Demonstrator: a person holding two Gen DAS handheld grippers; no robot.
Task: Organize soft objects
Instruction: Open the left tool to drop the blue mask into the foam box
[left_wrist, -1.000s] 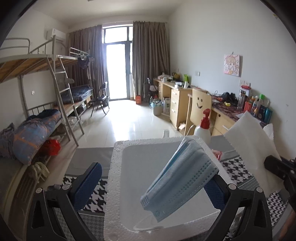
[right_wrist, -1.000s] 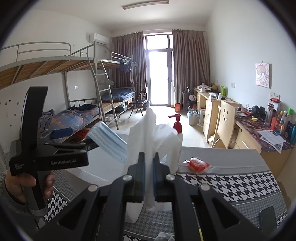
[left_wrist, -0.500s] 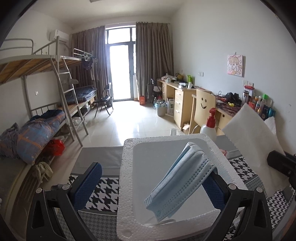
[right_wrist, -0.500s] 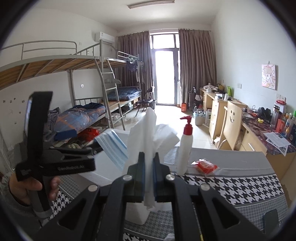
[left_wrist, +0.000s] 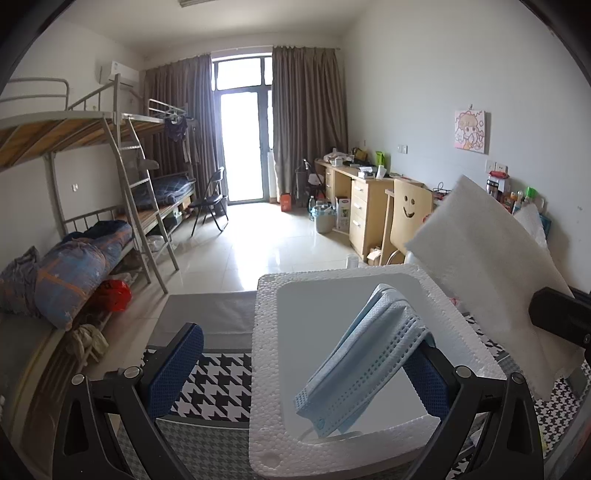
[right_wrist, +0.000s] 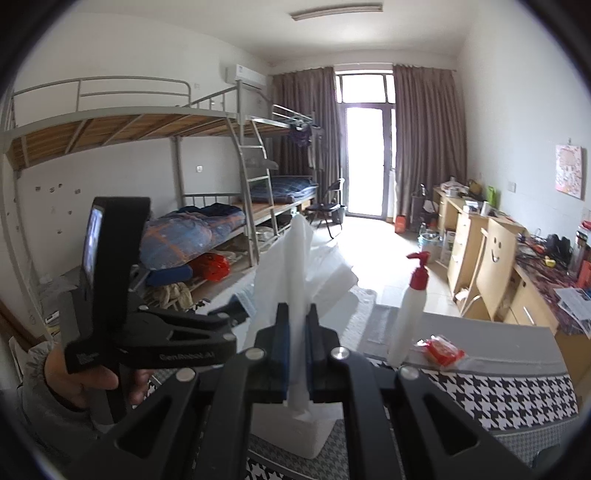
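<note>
A white foam box (left_wrist: 266, 373) sits on the houndstooth-covered table. My left gripper (left_wrist: 299, 365) is open; a blue face mask (left_wrist: 365, 354) rests against its right finger pad (left_wrist: 424, 373) and hangs over the box's inside. My right gripper (right_wrist: 296, 350) is shut on a white tissue (right_wrist: 297, 280) and holds it upright above the table. The tissue also shows in the left wrist view (left_wrist: 484, 266) at the box's right side. The left gripper shows in the right wrist view (right_wrist: 166, 332), held by a hand at the left.
A white pump bottle with a red top (right_wrist: 410, 306) and a red packet (right_wrist: 441, 349) stand on the table to the right. The houndstooth cloth (right_wrist: 509, 395) covers the table. Bunk beds stand at the left, desks and a chair at the right.
The left gripper has shifted left and lowered, so the foam box now sits more to the right with the mask lower over it. The right gripper has moved with the tissue still held.
</note>
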